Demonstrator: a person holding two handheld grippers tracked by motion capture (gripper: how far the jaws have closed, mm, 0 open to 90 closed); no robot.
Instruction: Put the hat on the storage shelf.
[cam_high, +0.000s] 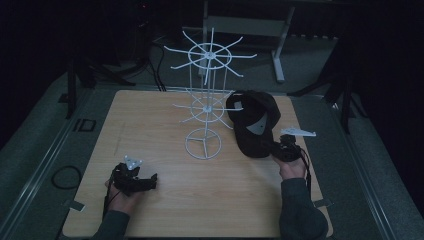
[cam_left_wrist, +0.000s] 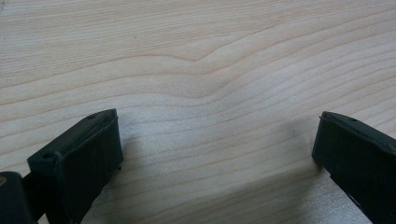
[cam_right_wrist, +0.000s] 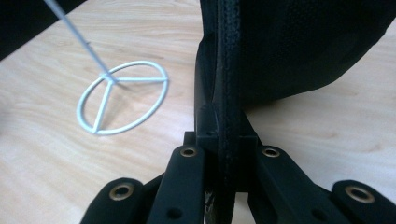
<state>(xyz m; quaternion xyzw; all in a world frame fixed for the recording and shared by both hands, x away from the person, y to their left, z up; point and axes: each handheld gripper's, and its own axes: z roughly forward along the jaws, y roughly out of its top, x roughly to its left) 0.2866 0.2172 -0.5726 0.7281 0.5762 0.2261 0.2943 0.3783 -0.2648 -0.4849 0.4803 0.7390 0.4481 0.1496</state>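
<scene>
Left tongs (cam_high: 145, 182): you are holding them low over the near left part of the table (cam_high: 200, 200), tips standing wide apart with nothing but bare wood grain between them.
Right tongs (cam_high: 275, 149): you are clamping them on the edge of the black baseball cap (cam_high: 252, 122), the stitched brim edge running straight up between the pressed tips in the right gripper view.
Black baseball cap: it is sitting at the right side of the table, just right of the rack, crown pointing away from you.
White wire display rack (cam_high: 205, 107): it is standing upright at the middle of the table on its round base, two tiers of hooks fanning out, all of them bare.
</scene>
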